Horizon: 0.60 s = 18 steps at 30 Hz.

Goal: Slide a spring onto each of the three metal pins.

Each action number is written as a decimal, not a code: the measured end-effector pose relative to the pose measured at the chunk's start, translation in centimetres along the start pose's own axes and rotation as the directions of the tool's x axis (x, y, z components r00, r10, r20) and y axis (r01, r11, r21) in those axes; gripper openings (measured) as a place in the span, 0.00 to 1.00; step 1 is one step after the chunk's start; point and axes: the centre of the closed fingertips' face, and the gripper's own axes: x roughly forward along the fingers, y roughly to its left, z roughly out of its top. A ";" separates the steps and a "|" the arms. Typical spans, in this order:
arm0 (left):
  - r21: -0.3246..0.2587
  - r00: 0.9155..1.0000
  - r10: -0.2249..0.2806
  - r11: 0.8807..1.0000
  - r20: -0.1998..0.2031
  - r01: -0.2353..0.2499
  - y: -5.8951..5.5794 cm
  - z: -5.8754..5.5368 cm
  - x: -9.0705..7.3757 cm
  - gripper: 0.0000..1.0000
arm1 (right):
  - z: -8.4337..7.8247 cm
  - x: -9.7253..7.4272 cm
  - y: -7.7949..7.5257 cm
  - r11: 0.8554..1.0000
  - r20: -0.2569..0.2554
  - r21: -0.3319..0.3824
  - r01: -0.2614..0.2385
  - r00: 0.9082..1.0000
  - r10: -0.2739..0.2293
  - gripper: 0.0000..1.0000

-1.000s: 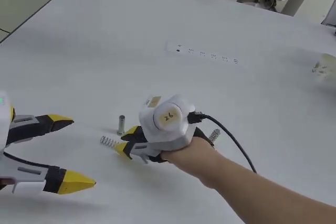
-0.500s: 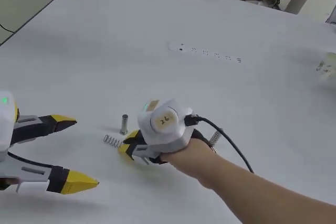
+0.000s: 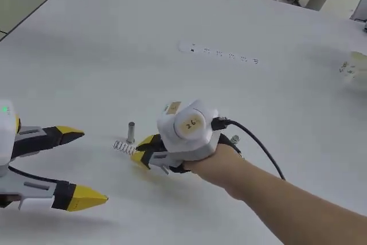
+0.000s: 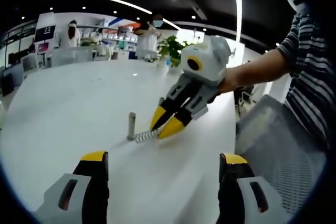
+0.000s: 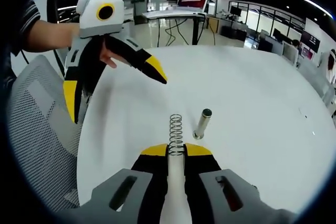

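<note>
right gripper [image 5: 176, 149] pinching spring [image 5: 175, 124] | left gripper [image 4: 164, 157] wide, idle | tilt spring upright, centre its open end over pin [image 5: 202, 123]

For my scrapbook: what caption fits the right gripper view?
Right tongs pinch a spring beside an upright metal pin.

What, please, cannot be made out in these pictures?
Head view: the item behind the hand is mostly covered; pin or spring, I cannot tell.
Head view: the pale object at the right edge is cut off and blurred.
Right gripper view: the gripped end of the spring is hidden by the jaws of the right tool.
</note>
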 end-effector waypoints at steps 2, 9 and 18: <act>0.003 1.000 -0.006 1.000 0.001 0.006 -0.1 0.1 0.2 0.83 | 0.0 -0.7 0.0 1.000 0.004 -0.006 -0.004 1.000 0.004 0.08; 0.010 1.000 -0.024 1.000 0.004 0.024 -0.4 0.5 0.6 0.81 | -0.7 -3.1 -0.5 1.000 0.009 -0.026 0.009 1.000 -0.009 0.08; 0.011 0.998 -0.068 0.998 0.002 0.068 -1.1 0.8 1.2 0.71 | -2.0 -5.5 -0.2 0.998 0.001 -0.062 0.013 1.000 -0.013 0.08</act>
